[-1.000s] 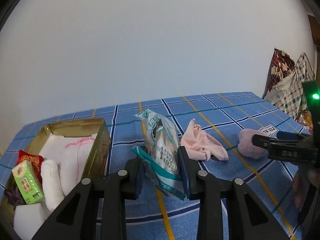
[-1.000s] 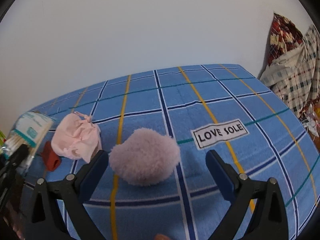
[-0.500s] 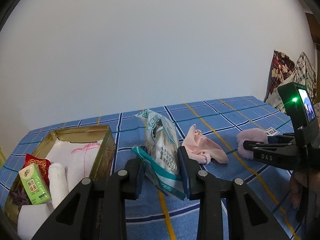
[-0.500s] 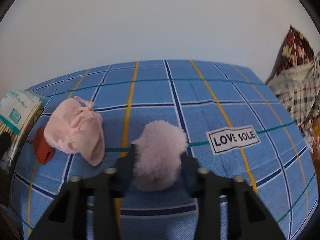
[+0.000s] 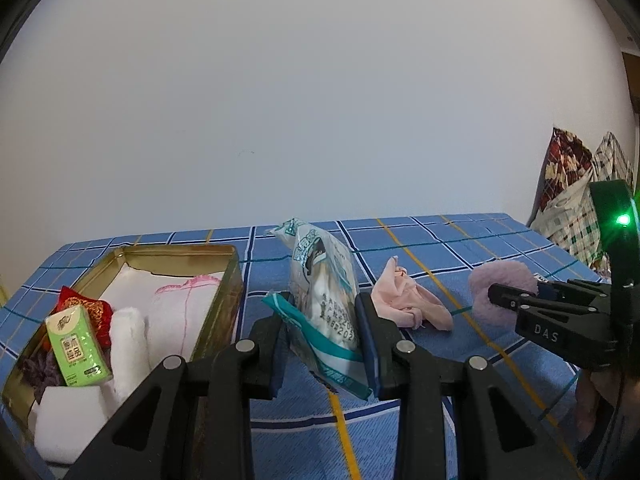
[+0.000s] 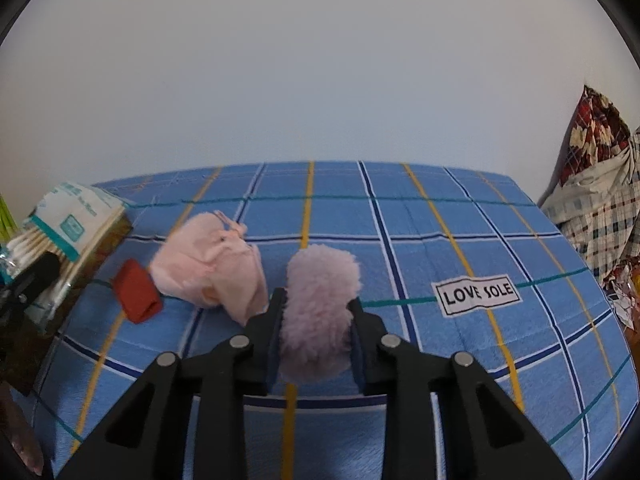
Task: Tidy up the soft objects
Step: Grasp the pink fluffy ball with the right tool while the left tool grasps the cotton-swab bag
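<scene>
Pink fluffy pompom [image 6: 320, 312]: shaggy, round, soft pile, squeezed narrow between my right gripper [image 6: 316, 320] fingers. The jaws have just been closing on it and now pinch both flanks; the fluff bulges above and below the dark pads. It sits over the blue checked cloth [image 6: 440, 232], whether lifted clear or still touching I cannot tell. From the left wrist view the same pompom [image 5: 504, 280] shows beyond the right gripper's black tips.

My left gripper [image 5: 324, 332] is clamped on a plastic packet of cotton swabs [image 5: 328, 300]: glossy, crinkled film, white with teal trim, printed lettering, held upright and leaning a little. In the right wrist view the packet [image 6: 76, 224] shows the wooden swab sticks bundled inside.

Just left of the pompom lies a crumpled pale pink cloth [image 6: 212, 264], thin and creased, limp on the bedcover. Beside that, a small red folded piece [image 6: 136, 296], matte, roughly rectangular.

Farther left, a gold metal tin [image 5: 224, 300], rectangular with shiny walls. Inside: folded white towel [image 5: 184, 304] with pink stitching, a rolled white cloth [image 5: 128, 340], a green tissue pack [image 5: 76, 348], a red patterned pouch [image 5: 88, 308], something dark purple at the near corner.

A white fabric label [image 6: 478, 294] reading LOVE SOLE is stitched to the cover on the right. Beyond the bed edge, a heap of plaid fabric [image 6: 596, 200].
</scene>
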{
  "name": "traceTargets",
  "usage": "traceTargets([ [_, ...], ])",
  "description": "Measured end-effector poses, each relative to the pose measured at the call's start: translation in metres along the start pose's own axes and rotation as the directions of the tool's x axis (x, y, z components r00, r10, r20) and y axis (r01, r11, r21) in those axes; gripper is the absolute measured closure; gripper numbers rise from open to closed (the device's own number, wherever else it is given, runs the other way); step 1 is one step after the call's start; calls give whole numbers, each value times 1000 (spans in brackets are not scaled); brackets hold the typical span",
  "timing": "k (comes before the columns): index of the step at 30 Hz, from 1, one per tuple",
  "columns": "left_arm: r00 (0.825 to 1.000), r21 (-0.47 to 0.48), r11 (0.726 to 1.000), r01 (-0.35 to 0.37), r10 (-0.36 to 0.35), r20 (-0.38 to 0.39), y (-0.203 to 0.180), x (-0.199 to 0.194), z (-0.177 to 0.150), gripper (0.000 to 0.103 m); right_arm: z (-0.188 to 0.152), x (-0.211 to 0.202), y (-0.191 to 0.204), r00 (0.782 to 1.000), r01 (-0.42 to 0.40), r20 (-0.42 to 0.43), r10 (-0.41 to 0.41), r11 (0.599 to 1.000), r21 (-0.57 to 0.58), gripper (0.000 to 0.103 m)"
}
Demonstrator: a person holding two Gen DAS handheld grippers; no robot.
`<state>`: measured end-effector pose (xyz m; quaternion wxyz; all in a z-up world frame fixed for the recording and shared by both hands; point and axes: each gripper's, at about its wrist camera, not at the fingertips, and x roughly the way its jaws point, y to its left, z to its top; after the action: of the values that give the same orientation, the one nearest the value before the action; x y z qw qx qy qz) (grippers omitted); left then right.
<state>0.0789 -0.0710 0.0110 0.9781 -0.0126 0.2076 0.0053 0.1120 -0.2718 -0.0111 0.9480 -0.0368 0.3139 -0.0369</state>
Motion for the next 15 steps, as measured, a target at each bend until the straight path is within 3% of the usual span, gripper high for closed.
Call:
traceTargets([
  [6,999,-11,1000,-19,20,27,2,-12,-4,69,-1,-19,16,995,-7,96,9,1000,-25,75],
  [15,998,-8,999,-44,44,48,-5,-20,-7,69,-6,-33,22,986,-58,154,59,998,-11,75],
])
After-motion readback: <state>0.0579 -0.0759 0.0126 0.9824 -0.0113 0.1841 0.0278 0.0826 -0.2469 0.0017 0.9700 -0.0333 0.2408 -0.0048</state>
